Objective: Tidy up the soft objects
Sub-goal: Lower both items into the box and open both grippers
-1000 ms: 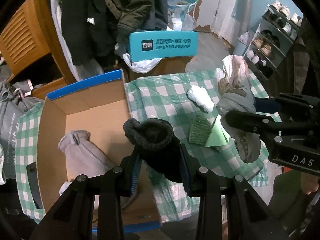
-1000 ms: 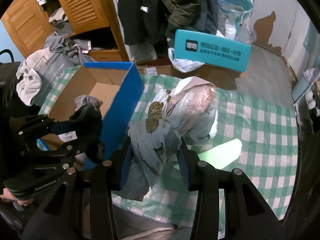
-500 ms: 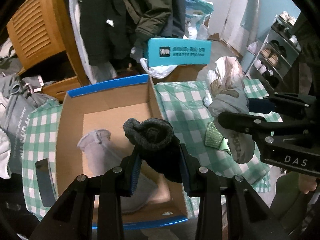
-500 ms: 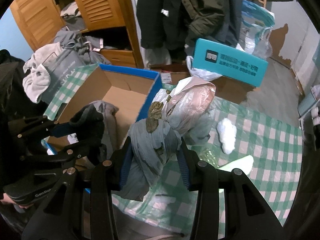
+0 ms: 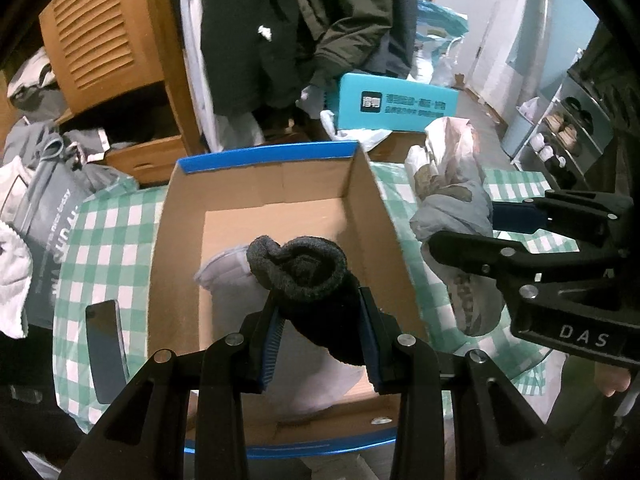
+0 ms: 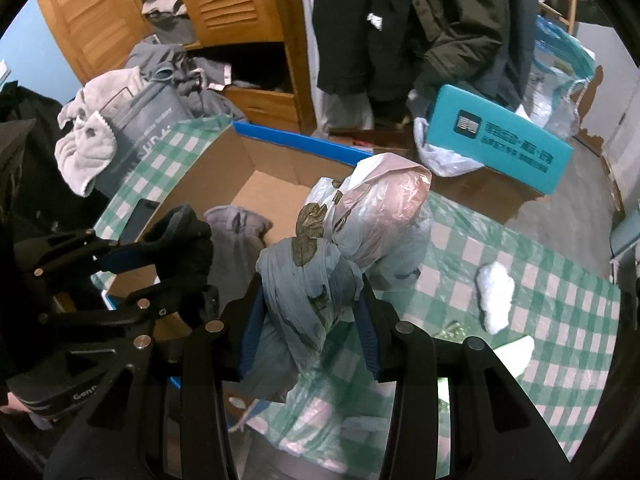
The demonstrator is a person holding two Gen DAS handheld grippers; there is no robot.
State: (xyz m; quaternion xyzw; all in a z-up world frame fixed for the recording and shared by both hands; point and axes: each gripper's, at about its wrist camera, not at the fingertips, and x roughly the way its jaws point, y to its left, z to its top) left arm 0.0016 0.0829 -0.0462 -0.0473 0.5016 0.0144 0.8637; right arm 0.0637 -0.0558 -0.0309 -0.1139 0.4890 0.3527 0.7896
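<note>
My left gripper (image 5: pixel 320 316) is shut on a dark knitted sock (image 5: pixel 304 268) and holds it above the open cardboard box (image 5: pixel 372 216) with a blue rim. A grey sock (image 5: pixel 224 268) lies inside the box. My right gripper (image 6: pixel 310 320) is shut on a knotted bundle of plastic bags (image 6: pixel 360 216), held just right of the box over the checked tablecloth (image 6: pixel 560 304). The left gripper with the dark sock (image 6: pixel 188 240) also shows in the right wrist view, and the bundle (image 5: pixel 452 192) in the left wrist view.
A white soft lump (image 6: pixel 496 296) and a pale green item (image 6: pixel 516 352) lie on the cloth at the right. A dark phone (image 5: pixel 106 344) lies left of the box. A teal box (image 5: pixel 396 104), hanging coats (image 5: pixel 304 28) and a wooden cabinet (image 5: pixel 104 40) stand behind the table.
Both grippers have moved left with their loads. The left gripper and dark sock now hang over the box's middle; the bundle is closer to the box's right wall.
</note>
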